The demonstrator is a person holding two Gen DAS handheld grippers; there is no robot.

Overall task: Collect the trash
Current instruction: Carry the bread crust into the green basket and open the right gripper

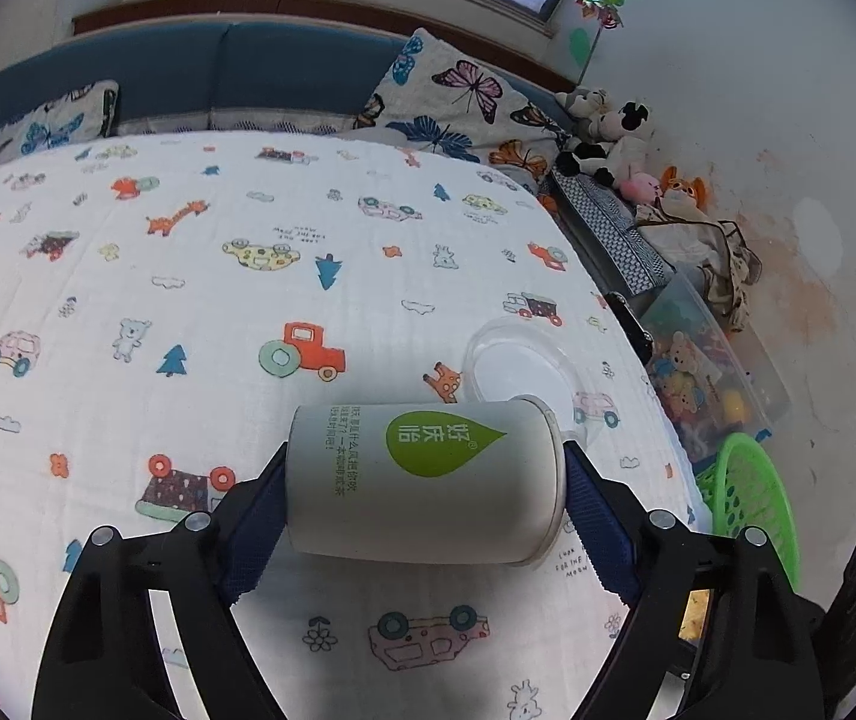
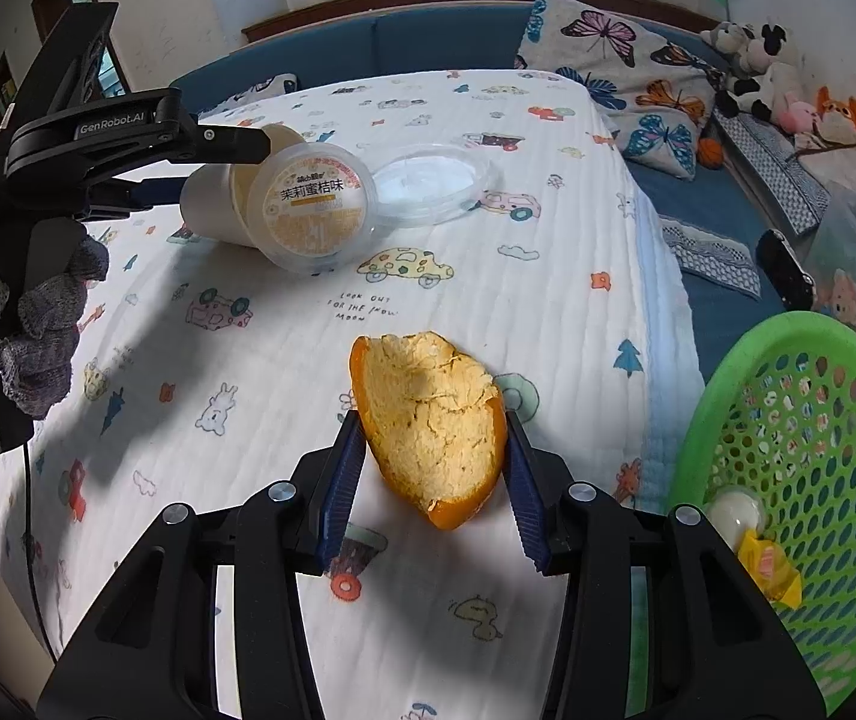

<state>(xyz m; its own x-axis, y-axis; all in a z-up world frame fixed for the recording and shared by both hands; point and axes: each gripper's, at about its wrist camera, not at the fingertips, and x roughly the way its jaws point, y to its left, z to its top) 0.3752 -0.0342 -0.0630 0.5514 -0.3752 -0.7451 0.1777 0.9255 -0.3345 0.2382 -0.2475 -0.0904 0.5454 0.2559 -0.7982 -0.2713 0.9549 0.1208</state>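
Observation:
A white paper cup with a green drop logo lies on its side on the cartoon-print bedspread. My left gripper is shut on it, one blue pad against its base and the other against its lidded rim. In the right wrist view the same cup shows its clear lid with an orange label, and a gloved hand holds that gripper. A clear plastic lid lies just behind the cup. My right gripper is shut on a piece of orange peel, held above the bed.
A green mesh basket stands off the bed's right edge, with a white round item and a yellow wrapper inside. Butterfly pillows, plush toys and a clear toy box line the right side by the wall.

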